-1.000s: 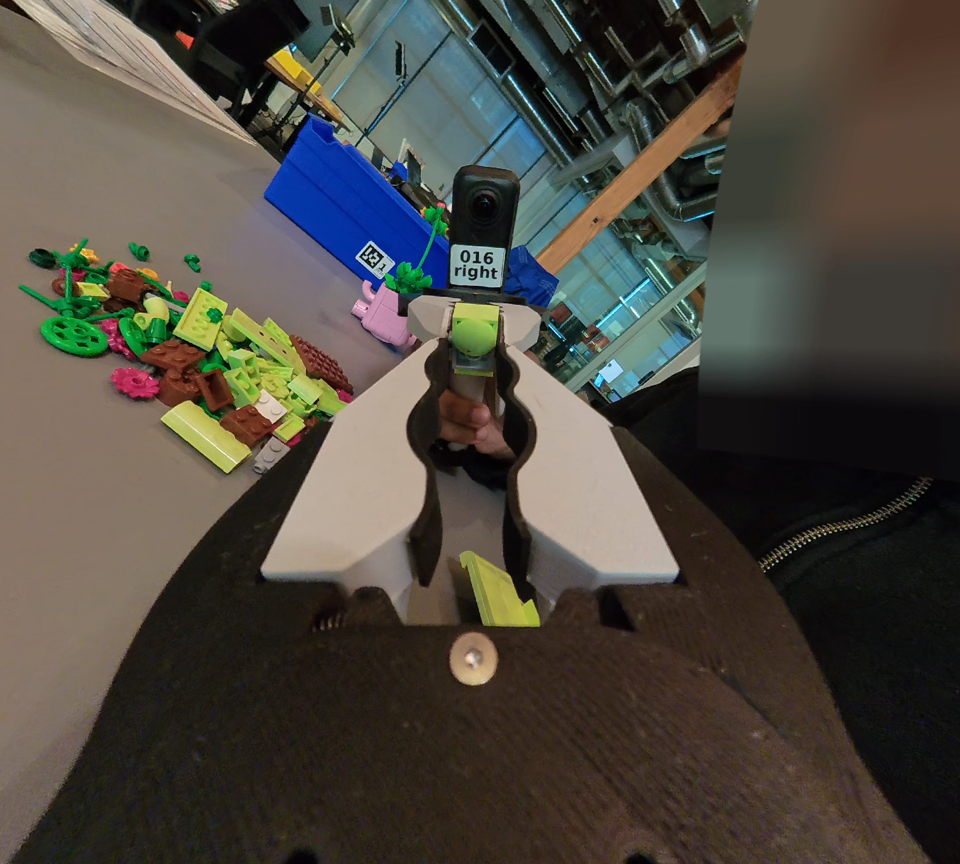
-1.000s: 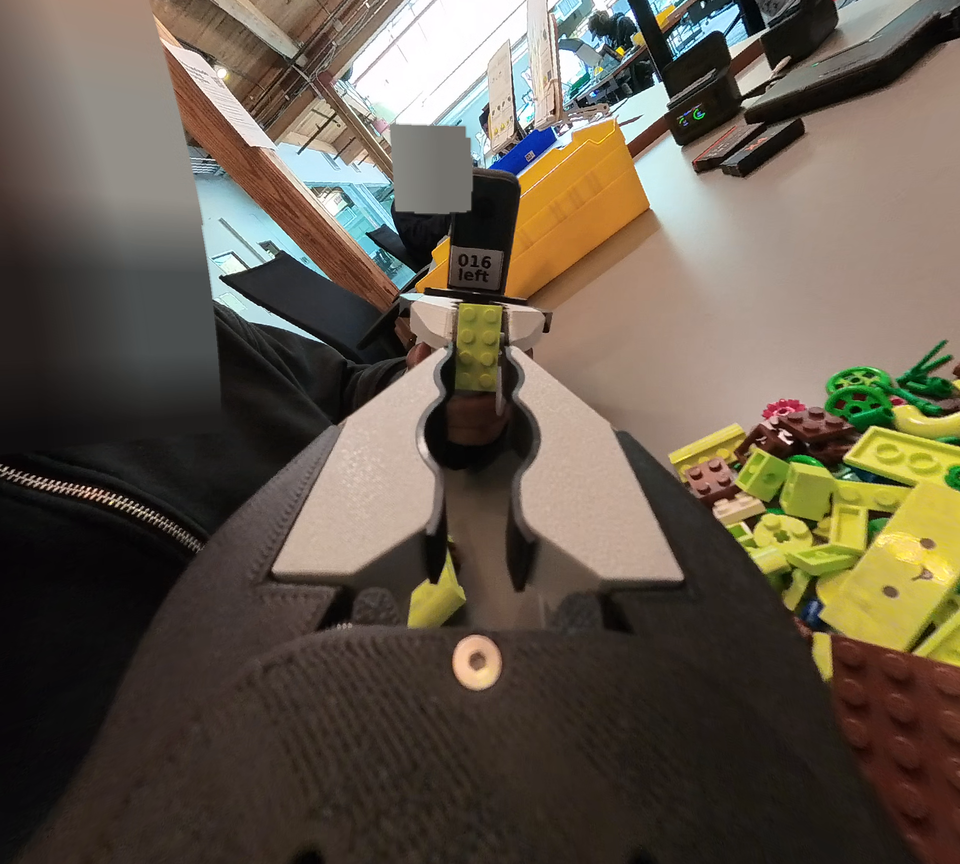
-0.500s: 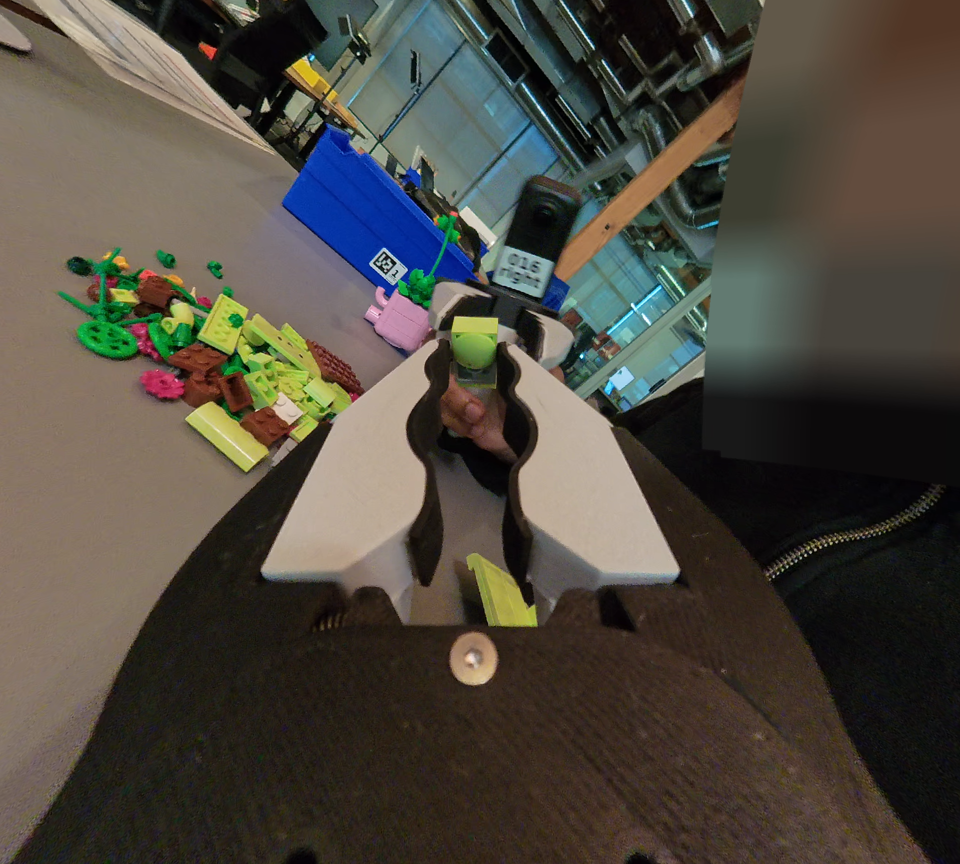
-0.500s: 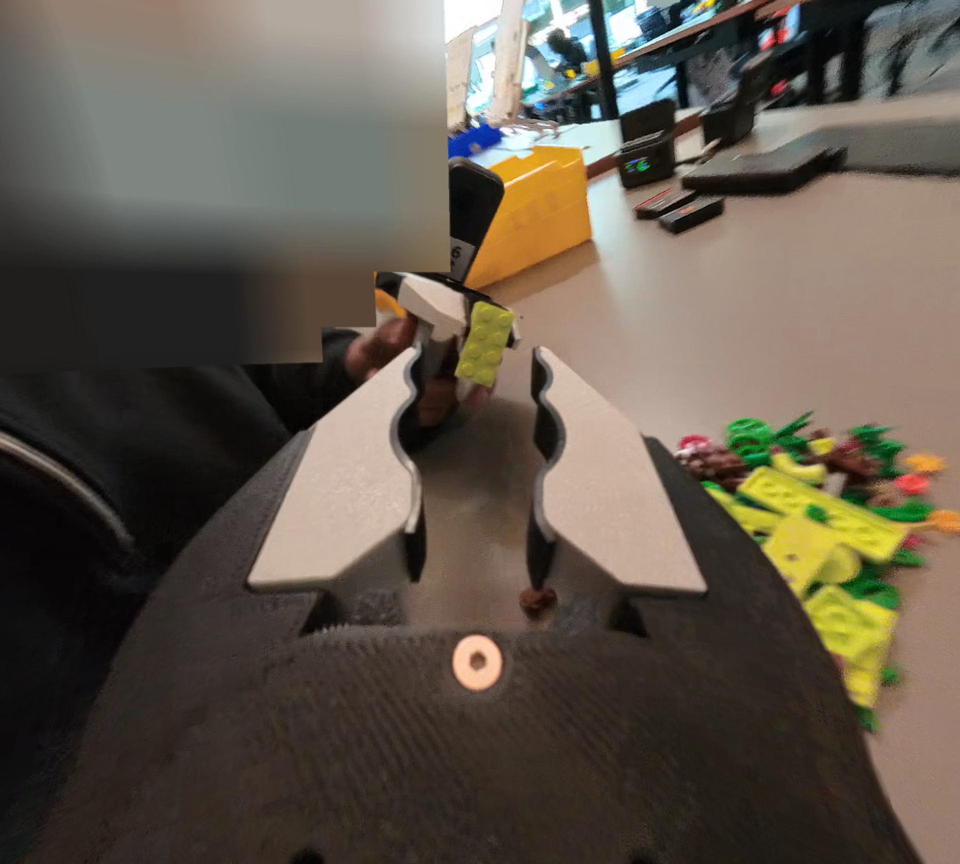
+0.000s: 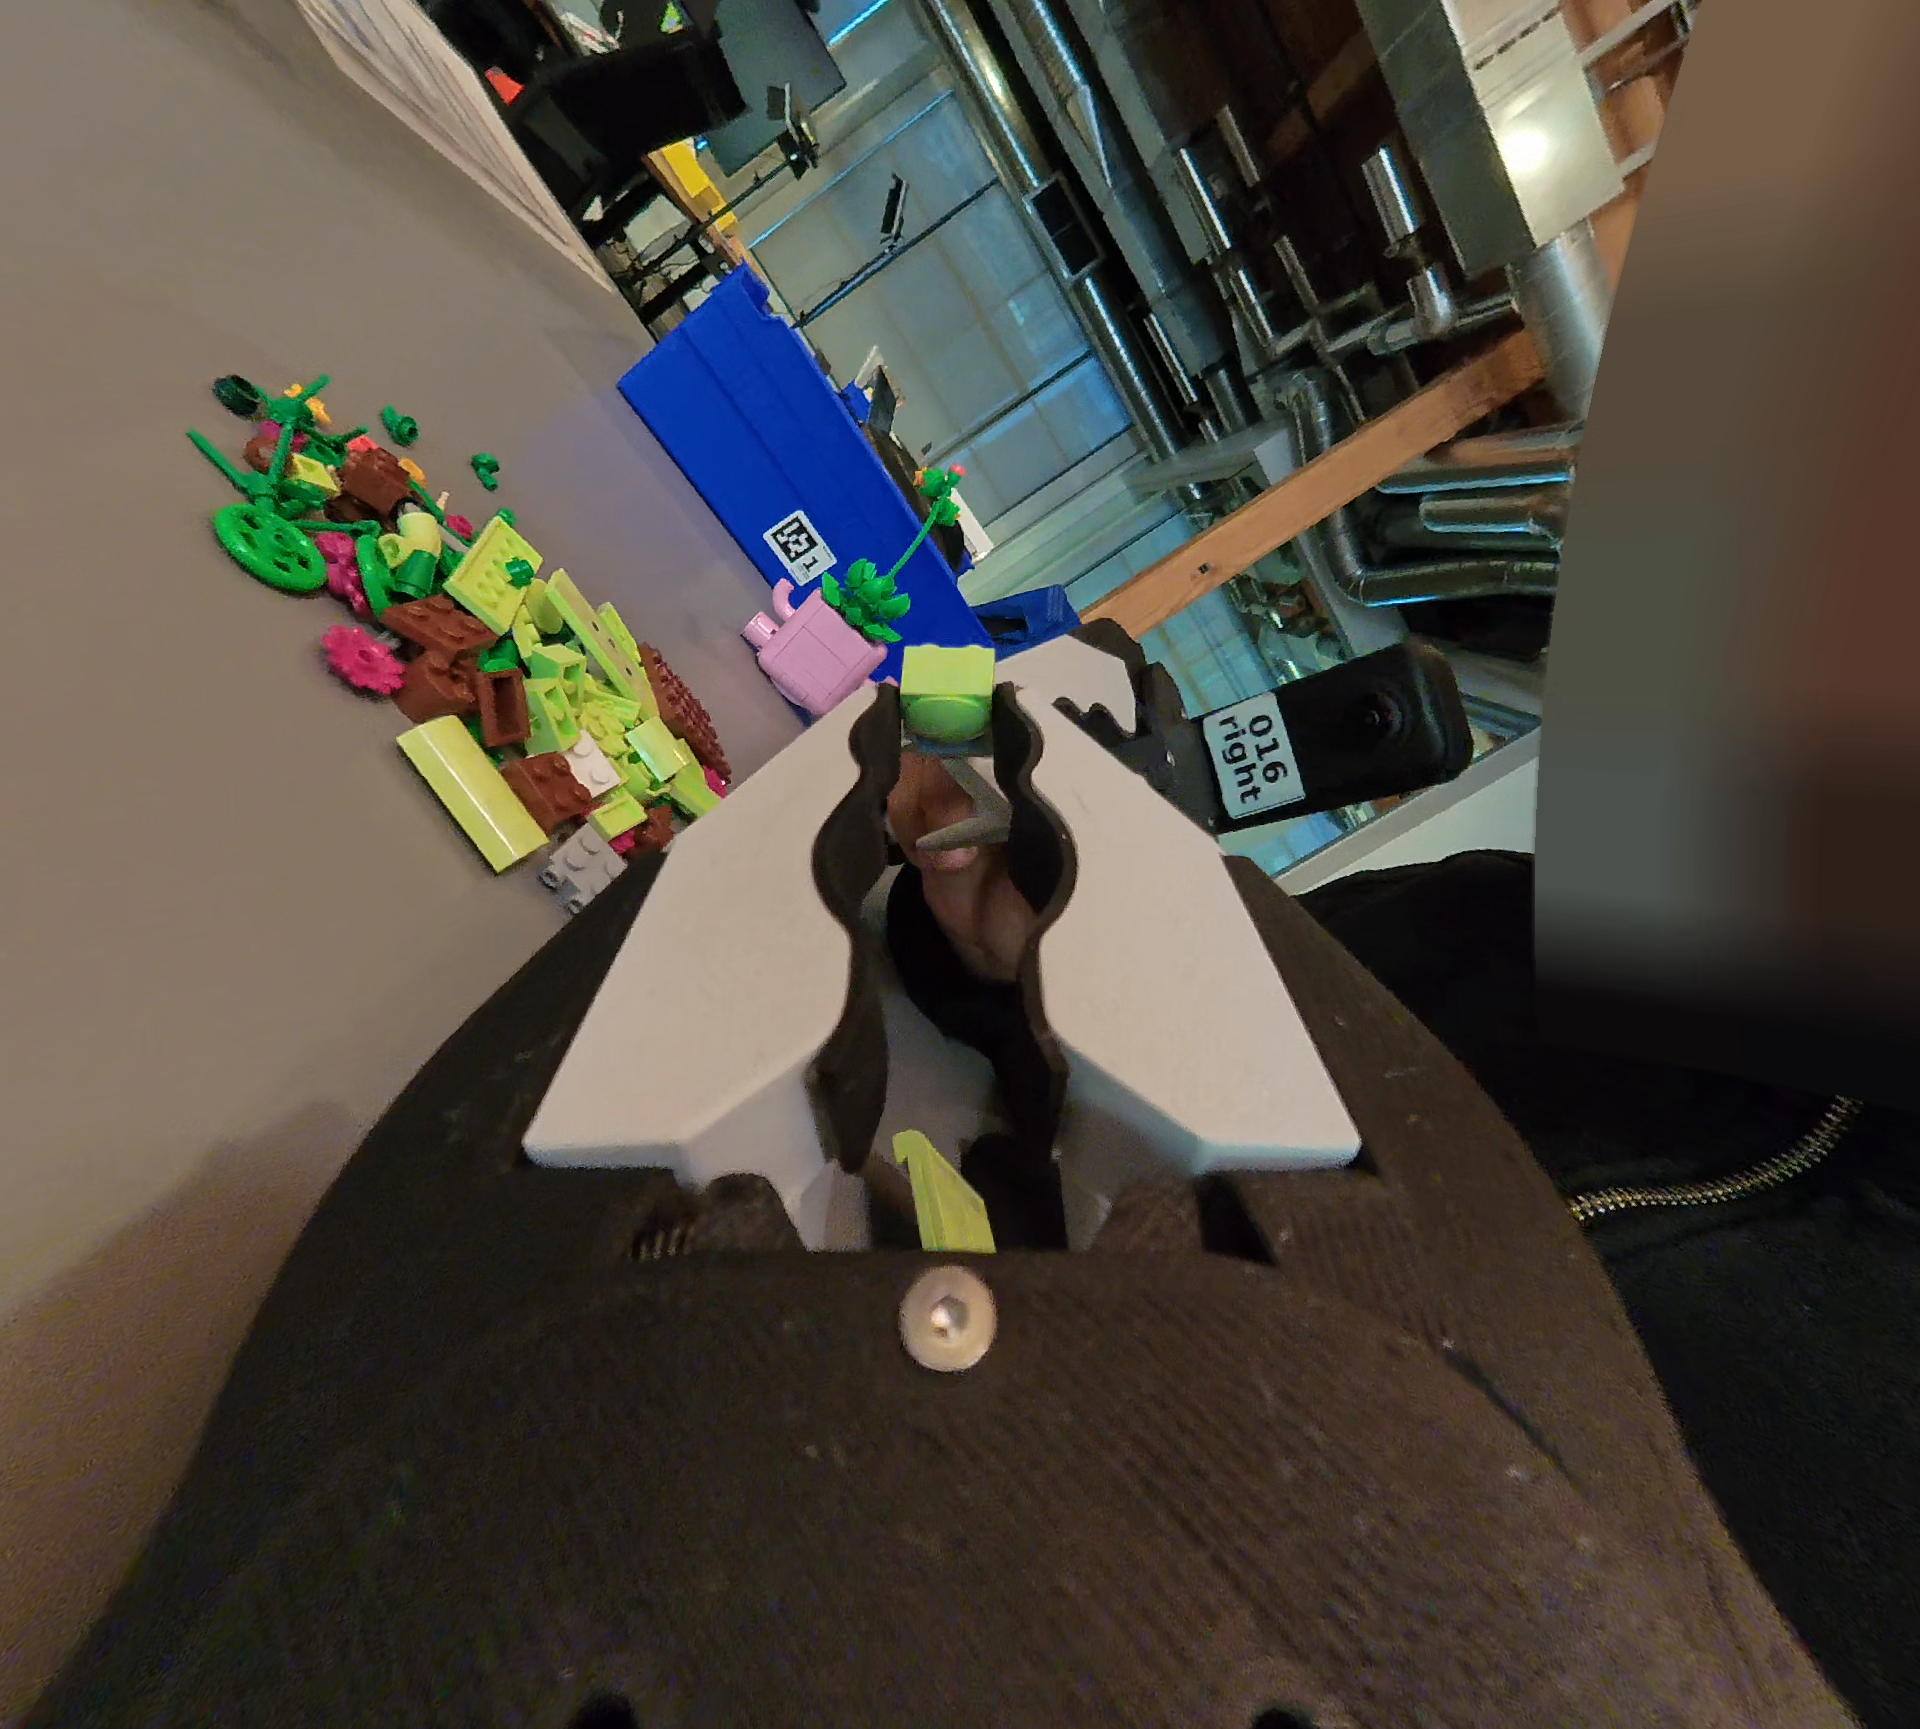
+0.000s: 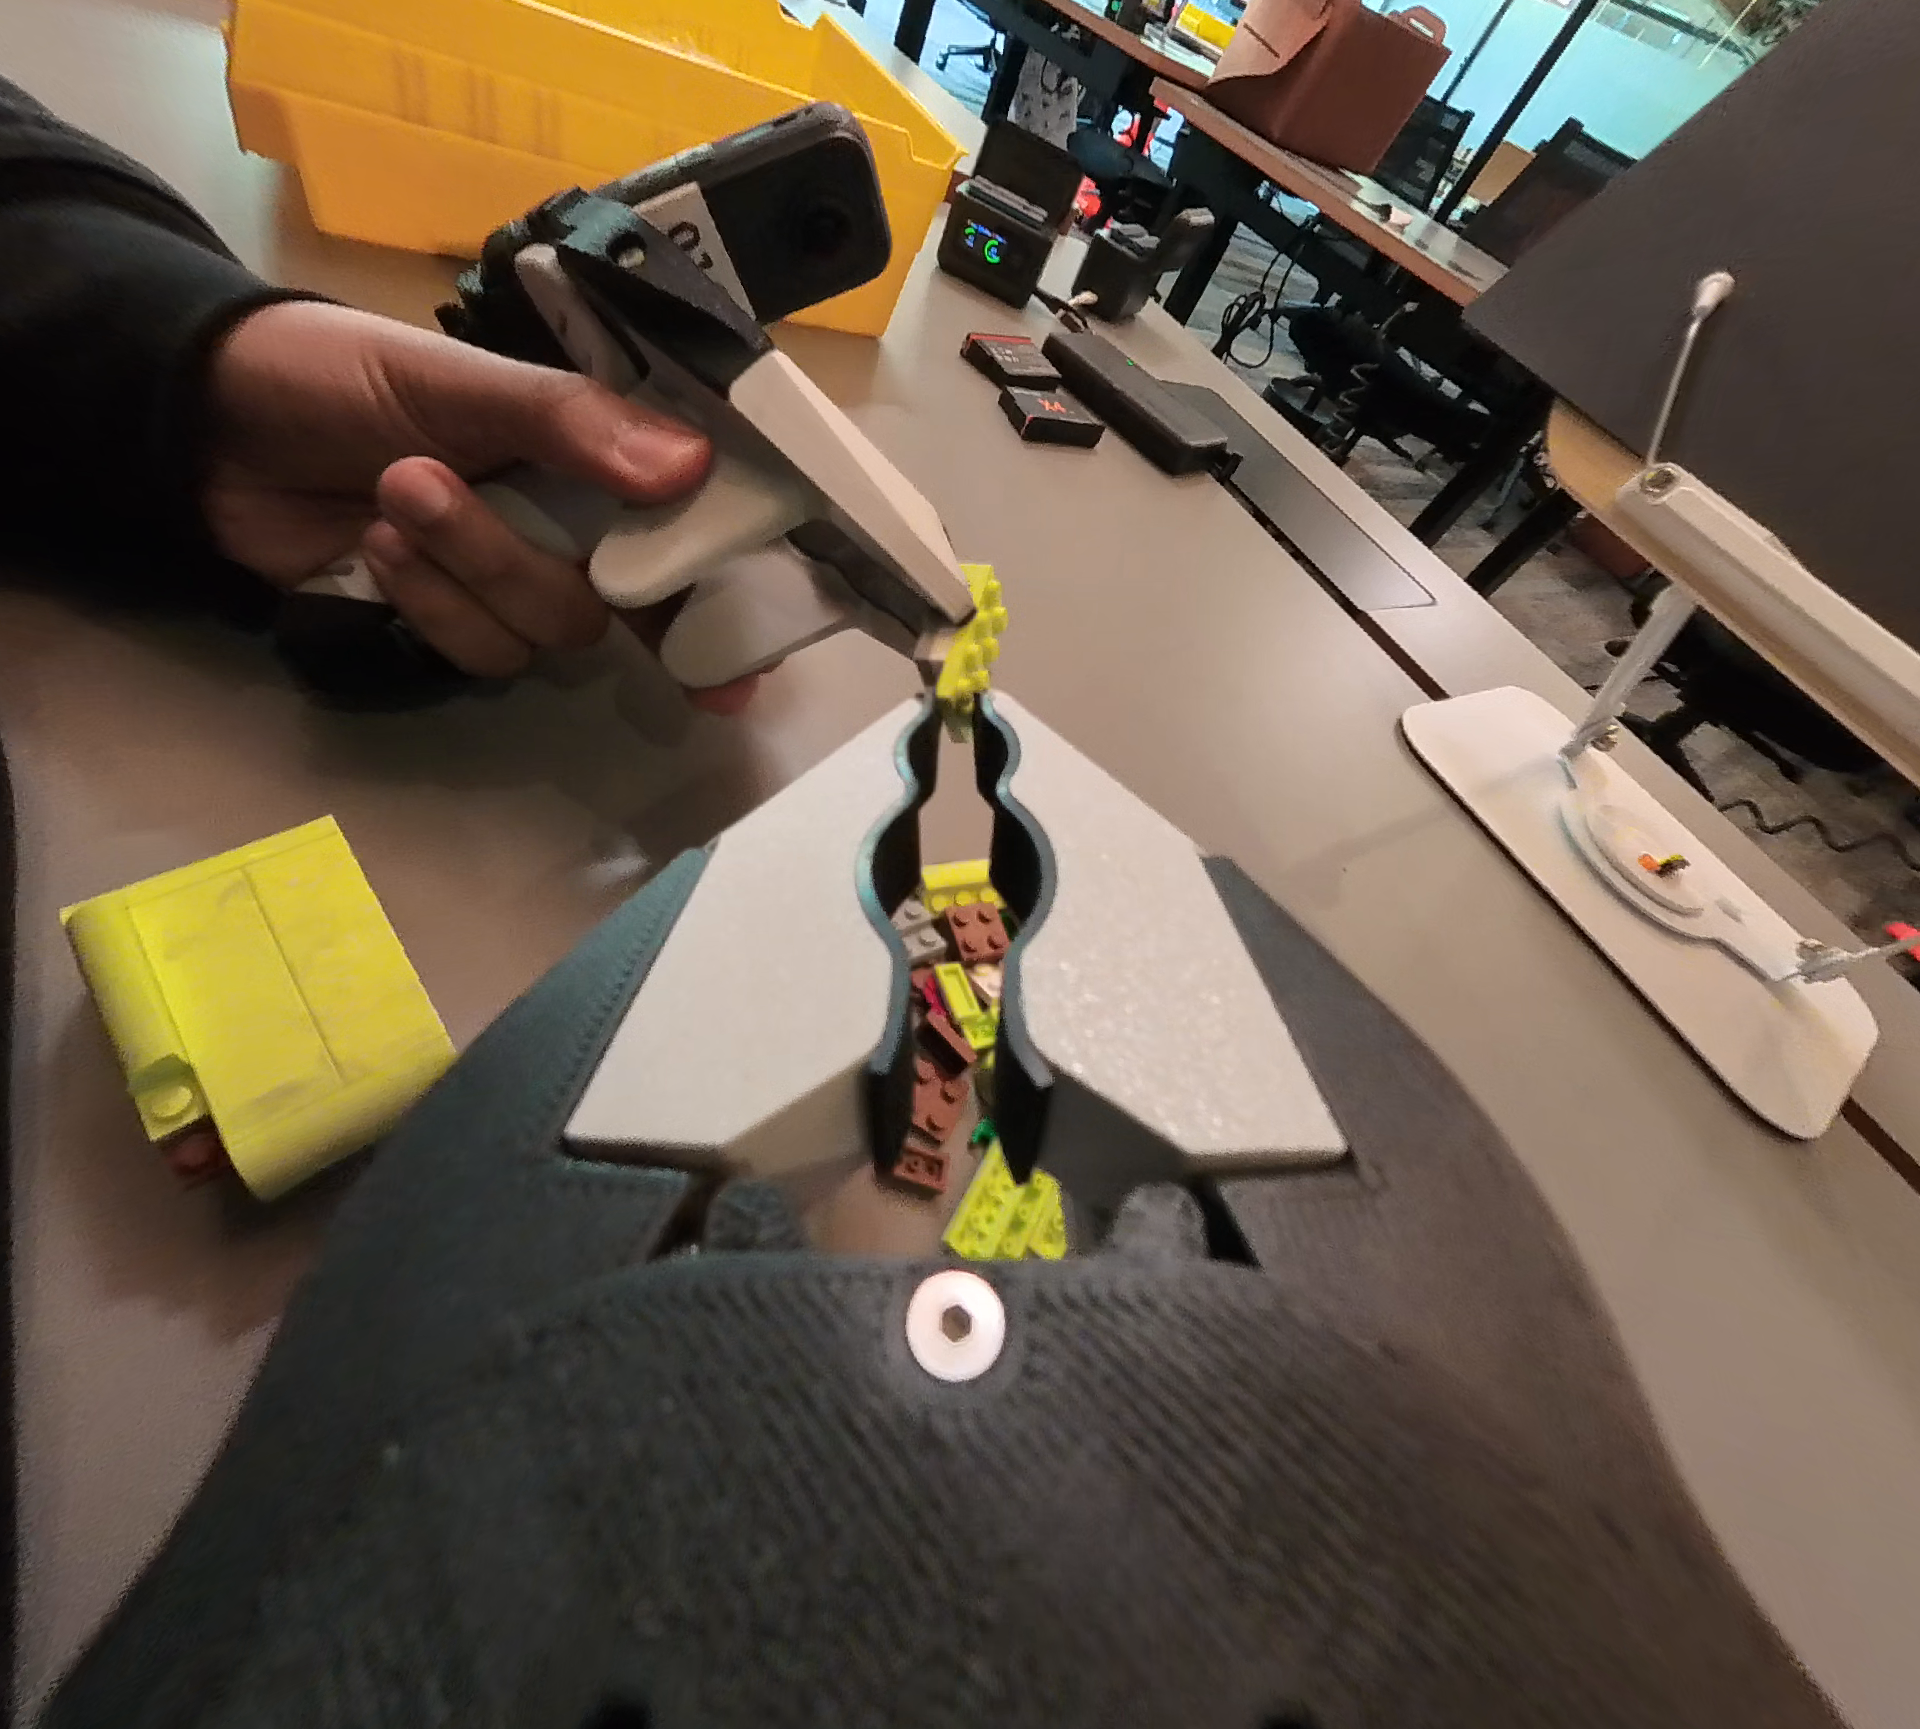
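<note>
My left gripper (image 5: 943, 703) is shut on a lime-green studded brick (image 5: 940, 673) and holds it above the grey table. In the right wrist view a hand (image 6: 416, 474) holds that left gripper (image 6: 961, 625), with the brick (image 6: 977, 640) hanging from its tips. My right gripper (image 6: 951, 723) meets the brick from below, and its jaws are closed on the lower end. The right gripper also shows in the left wrist view (image 5: 1049, 677), just right of the brick. A small lime piece (image 5: 940, 1201) lies deep between the left jaws.
A pile of lime, brown and green bricks (image 5: 499, 640) lies on the table (image 5: 208, 848), beside a pink pot with a green plant (image 5: 821, 651) and a blue bin (image 5: 748, 453). A large lime piece (image 6: 249, 983), yellow bins (image 6: 520, 48), black devices (image 6: 1049, 417) and a white lamp base (image 6: 1631, 900) stand around. My right gripper's tips are some 12 centimetres from the large lime piece (image 6: 249, 983).
My right gripper opened, swung round from facing the left gripper head-on, and closed on the brick's lower end. My left gripper kept its hold and tilted.
</note>
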Demonstrator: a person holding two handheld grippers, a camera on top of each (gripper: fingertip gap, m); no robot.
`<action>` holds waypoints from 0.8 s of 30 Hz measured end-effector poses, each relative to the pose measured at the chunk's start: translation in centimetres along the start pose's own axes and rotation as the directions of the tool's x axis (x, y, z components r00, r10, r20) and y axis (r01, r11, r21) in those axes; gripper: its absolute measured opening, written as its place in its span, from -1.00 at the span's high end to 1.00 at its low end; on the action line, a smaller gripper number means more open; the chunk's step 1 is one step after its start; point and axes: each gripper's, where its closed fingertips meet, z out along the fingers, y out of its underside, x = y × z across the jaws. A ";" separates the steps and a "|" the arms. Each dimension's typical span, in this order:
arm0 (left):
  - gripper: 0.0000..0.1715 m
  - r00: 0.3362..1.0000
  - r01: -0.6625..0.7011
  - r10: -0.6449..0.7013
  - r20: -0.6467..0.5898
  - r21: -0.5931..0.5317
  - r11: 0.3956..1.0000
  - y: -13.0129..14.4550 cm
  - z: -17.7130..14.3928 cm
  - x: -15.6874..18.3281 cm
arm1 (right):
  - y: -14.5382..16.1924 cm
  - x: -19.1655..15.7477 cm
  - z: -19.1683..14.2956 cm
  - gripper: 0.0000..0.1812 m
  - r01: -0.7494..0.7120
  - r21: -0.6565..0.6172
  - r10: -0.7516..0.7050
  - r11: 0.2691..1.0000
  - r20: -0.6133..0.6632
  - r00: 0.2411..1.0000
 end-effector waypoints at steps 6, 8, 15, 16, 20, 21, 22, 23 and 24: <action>0.83 0.999 -0.048 0.048 0.002 -0.029 0.998 0.5 0.4 0.7 | -0.5 0.8 -0.7 1.00 -0.023 0.006 0.023 1.000 -0.042 0.999; 0.83 0.997 -0.075 0.076 0.014 -0.032 0.997 0.6 0.4 0.7 | -0.5 1.0 -0.8 1.00 -0.089 0.012 0.089 0.996 -0.019 0.996; 0.83 0.970 -0.229 0.234 0.062 -0.084 0.970 1.0 0.7 0.7 | -0.7 1.3 -0.9 0.99 -0.421 0.063 0.410 0.905 0.141 0.901; 0.82 0.961 -0.260 0.267 0.076 -0.095 0.961 1.0 0.7 0.6 | -0.6 1.3 -0.9 0.99 -0.479 0.060 0.462 0.876 0.179 0.868; 0.82 0.923 -0.363 0.376 0.077 -0.146 0.920 0.9 0.5 0.7 | -0.6 1.0 -0.8 0.91 -0.617 0.053 0.572 0.785 0.320 0.755; 0.83 0.918 -0.373 0.387 0.080 -0.146 0.916 0.7 0.4 0.7 | -0.5 0.8 -0.9 0.93 -0.632 0.043 0.578 0.774 0.360 0.732; 0.84 0.904 -0.401 0.418 0.091 -0.159 0.902 0.6 0.3 0.6 | -0.5 0.6 -1.0 0.87 -0.637 0.034 0.574 0.770 0.397 0.716; 0.83 0.884 -0.435 0.459 0.090 -0.203 0.877 1.1 0.3 0.4 | -0.5 0.4 -1.2 0.74 -0.645 0.029 0.575 0.764 0.424 0.700; 0.83 0.866 -0.465 0.492 0.088 -0.220 0.857 1.2 0.2 0.3 | -0.7 0.3 -1.3 0.66 -0.655 0.028 0.577 0.755 0.447 0.683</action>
